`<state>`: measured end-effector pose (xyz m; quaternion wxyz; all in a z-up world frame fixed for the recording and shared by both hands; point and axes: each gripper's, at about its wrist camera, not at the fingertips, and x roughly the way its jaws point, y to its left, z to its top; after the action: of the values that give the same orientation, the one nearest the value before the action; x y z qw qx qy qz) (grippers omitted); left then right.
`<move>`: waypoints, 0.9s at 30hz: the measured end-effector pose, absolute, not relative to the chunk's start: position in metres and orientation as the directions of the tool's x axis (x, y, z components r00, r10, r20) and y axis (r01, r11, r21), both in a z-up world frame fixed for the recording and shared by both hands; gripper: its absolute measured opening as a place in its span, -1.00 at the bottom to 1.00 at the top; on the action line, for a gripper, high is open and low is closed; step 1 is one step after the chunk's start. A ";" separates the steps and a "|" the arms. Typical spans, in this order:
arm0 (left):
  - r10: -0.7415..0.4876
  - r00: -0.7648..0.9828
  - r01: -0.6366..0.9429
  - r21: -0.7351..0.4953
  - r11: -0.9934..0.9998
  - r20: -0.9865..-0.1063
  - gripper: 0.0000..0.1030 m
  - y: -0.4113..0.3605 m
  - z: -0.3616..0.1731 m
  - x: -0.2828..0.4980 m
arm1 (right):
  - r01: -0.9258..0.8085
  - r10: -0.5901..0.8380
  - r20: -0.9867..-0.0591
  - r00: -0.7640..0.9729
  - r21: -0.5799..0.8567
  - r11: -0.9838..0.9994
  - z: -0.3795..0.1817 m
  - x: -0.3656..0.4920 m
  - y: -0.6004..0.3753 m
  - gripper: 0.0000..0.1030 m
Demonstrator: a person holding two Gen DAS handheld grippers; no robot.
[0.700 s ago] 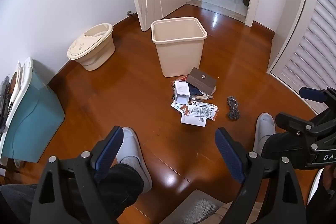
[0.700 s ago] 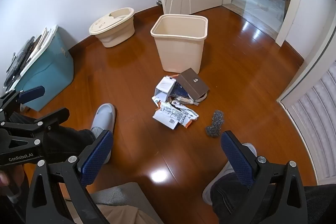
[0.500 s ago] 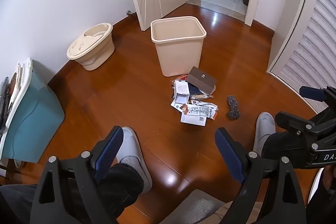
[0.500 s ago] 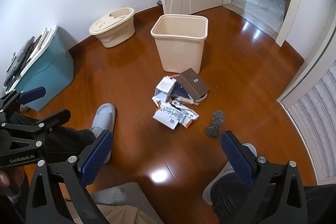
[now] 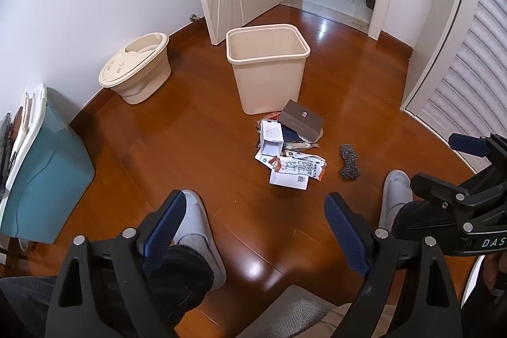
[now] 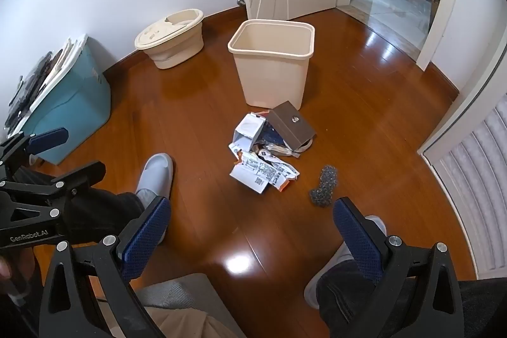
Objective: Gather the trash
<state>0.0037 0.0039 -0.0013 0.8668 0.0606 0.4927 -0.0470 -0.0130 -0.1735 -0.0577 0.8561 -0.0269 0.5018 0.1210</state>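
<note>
Your left gripper (image 5: 252,222) sits at the bottom of the left wrist pic, jaws spread wide w/ nothing between the blue pads (image 5: 163,219). Your right gripper (image 6: 250,225) is at the bottom of the right wrist pic, also wide open & holding nothing. Both hang above the shiny brown wood floor (image 5: 196,132), well apart from the trash. The trash pile is in the middle of each pic: a flat brown cardboard box (image 5: 302,120) leans on top, a small white open carton (image 5: 271,138) lies just left of it, & torn white printed paper wrappers (image 5: 294,170) lie nearest you. A dark grey metal scrub ball (image 5: 348,162) lies on the floor just right of the pile, not touching it. The tall cream plastic trash bin (image 5: 269,68) stands upright right behind the pile, top open; the box looks very close to its front wall. A round cream plastic tub w/ lid (image 5: 136,71) is at the upper left by the white wall, & a teal plastic storage box (image 5: 47,176) is at the far left. Your grey slippers (image 5: 198,220) show near the pads.
</note>
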 end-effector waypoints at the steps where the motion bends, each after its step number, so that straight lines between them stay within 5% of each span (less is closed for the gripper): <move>1: -0.021 0.510 0.141 0.059 0.988 -0.860 0.74 0.004 -0.001 0.004 | -0.234 0.180 -0.865 0.468 0.075 0.969 -0.058 -0.013 -0.173 0.99; 27: -0.019 0.510 0.140 0.062 0.988 -0.860 0.74 0.001 -0.003 0.002 | -0.234 0.177 -0.867 0.466 0.072 0.970 -0.058 -0.013 -0.172 0.99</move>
<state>0.0021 0.0008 -0.0033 0.8667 0.0615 0.4928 -0.0457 -0.0132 -0.1721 -0.0576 0.8558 -0.0285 0.5024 0.1201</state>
